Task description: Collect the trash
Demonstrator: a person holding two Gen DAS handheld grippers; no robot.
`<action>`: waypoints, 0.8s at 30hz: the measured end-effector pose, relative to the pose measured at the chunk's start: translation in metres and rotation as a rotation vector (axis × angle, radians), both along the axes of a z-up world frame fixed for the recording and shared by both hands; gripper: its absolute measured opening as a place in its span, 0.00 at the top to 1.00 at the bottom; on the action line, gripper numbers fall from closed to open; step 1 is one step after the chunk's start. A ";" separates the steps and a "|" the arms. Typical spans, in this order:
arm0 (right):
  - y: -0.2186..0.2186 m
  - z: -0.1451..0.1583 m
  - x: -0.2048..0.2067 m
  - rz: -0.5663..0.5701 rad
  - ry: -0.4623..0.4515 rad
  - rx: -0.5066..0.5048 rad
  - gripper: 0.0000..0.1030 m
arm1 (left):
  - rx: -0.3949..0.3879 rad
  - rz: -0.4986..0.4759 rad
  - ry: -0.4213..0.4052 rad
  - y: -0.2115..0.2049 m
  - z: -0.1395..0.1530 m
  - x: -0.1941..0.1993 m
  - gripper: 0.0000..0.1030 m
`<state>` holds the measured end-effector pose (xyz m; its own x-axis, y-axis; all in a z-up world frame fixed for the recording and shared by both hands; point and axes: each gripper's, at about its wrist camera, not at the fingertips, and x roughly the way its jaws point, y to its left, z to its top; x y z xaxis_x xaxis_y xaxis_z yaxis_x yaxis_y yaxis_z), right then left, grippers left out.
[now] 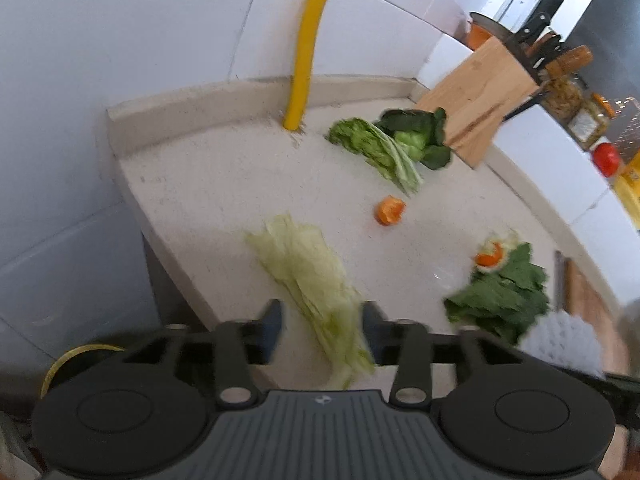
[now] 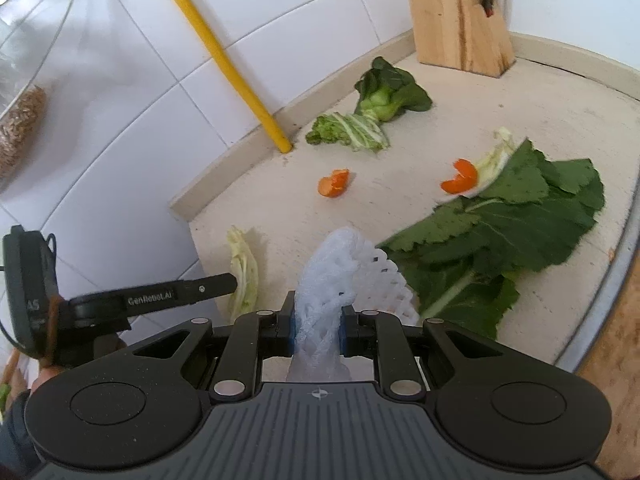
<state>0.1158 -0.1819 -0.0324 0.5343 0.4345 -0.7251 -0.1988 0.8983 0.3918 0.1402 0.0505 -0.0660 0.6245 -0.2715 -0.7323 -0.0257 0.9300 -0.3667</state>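
Two grippers over a pale speckled counter (image 1: 208,184) strewn with kitchen scraps. Left gripper (image 1: 322,330): fingers spread apart, straddling a pale cabbage leaf (image 1: 308,280) near the counter's front corner, neither pad clearly touching it; blurred there, so contact hard to judge. Right gripper (image 2: 318,326): fingers closed tight on a white foam net (image 2: 340,268), most of the net standing free above the pads. Just right of the net, large dark green leaves (image 2: 512,216) flat on the counter, with an orange peel piece (image 2: 460,180) and a pale leaf scrap (image 2: 496,156) at their far edge. Second orange peel (image 2: 334,184) alone mid-counter, well apart from the rest. Farther back, by the wall, a small green cabbage head (image 2: 390,96) touching a frilly green leaf (image 2: 348,130). Yellow pipe (image 2: 224,60) rising from the counter against white wall tiles (image 2: 120,100). Wooden knife block (image 2: 456,16) in the back corner. In the left wrist view, jars (image 1: 576,96) and something red (image 1: 606,158) beyond the block, too blurred to name further.
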 end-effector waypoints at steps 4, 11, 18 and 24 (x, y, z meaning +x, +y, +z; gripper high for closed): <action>-0.006 -0.003 0.001 -0.002 0.008 0.004 0.75 | 0.031 0.015 0.008 -0.008 -0.004 0.015 0.53; -0.011 -0.006 0.012 0.017 0.004 0.015 0.75 | 0.128 0.025 0.013 -0.033 -0.008 0.035 0.86; -0.020 -0.006 0.018 0.007 -0.001 0.019 0.75 | 0.067 0.010 0.024 -0.028 -0.001 0.030 0.95; -0.025 -0.002 0.017 0.001 -0.014 0.020 0.76 | 0.052 0.013 -0.019 -0.020 0.018 0.014 0.96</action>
<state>0.1330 -0.2072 -0.0348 0.5440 0.4498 -0.7084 -0.2057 0.8899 0.4071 0.1543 0.0308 -0.0484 0.6416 -0.2250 -0.7333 -0.0313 0.9476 -0.3180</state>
